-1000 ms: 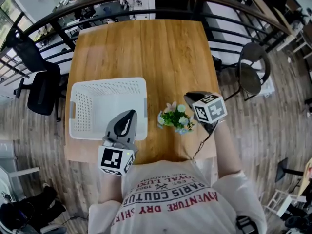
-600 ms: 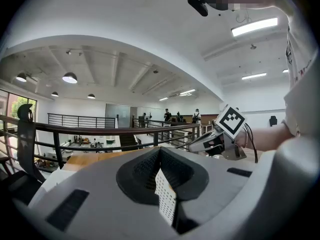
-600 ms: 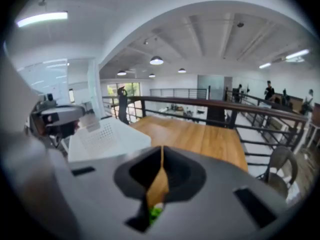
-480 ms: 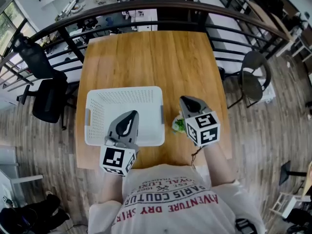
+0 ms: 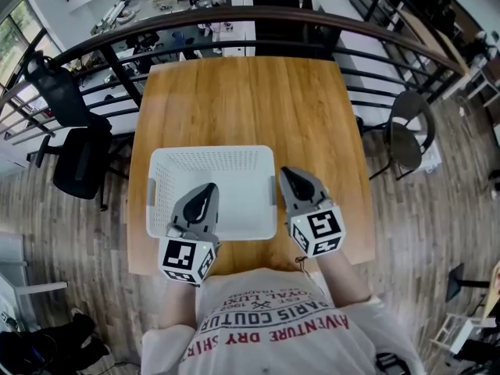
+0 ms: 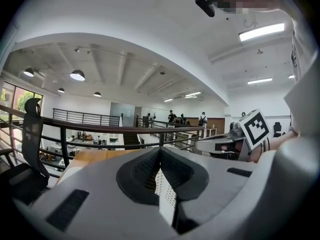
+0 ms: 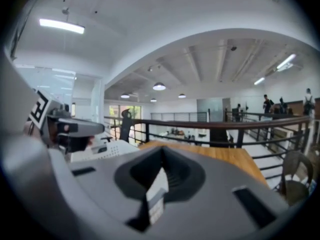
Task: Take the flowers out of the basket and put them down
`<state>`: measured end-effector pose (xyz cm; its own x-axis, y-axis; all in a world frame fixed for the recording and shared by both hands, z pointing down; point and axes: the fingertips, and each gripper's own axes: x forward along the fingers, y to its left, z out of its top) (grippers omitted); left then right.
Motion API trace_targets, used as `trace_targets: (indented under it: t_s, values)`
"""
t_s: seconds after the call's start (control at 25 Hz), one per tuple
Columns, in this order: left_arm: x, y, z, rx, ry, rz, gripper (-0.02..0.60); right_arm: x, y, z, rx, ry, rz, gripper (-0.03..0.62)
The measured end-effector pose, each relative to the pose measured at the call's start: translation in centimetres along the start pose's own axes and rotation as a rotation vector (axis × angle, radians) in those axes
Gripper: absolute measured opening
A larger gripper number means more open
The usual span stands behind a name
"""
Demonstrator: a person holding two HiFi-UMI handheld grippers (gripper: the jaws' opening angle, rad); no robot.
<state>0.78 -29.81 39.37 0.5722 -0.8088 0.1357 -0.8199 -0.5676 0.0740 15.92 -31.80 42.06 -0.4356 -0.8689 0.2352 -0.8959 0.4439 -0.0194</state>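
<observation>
Although the task turns on the flowers, none shows in any view. The white perforated plastic basket is bare inside wherever it can be seen. If a bunch lies on the brown wooden table, it would have to be under the right claw, which hangs over the strip of table just beside the basket's right wall and covers that spot from above. That claw's jaws are drawn together to a thin slit with nothing gripped. Its own view looks level across the table top rather than down, which suggests it is not reaching for anything just now. The left claw hovers above the basket's near-left part, likewise closed to a slit through which a sliver of perforated white shows, and it holds nothing; I judge it is simply parked out of the way. The basket sits at the near edge of the table, within easy reach of both hands. Counted: one basket, one table, two claws, no flower in sight. Further out stand a curved dark metal railing, one black office chair at the left and one dark round-seated chair at the right.
</observation>
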Motion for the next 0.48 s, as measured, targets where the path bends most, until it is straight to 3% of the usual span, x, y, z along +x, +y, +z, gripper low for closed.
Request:
trace_targets:
  t_s: [0.48]
  values:
    - [-0.4, 0.6, -0.2, -0.01, -0.01, 0.007, 0.025, 0.5, 2.1, 0.2, -0.074, 0.006, 0.067, 0.028]
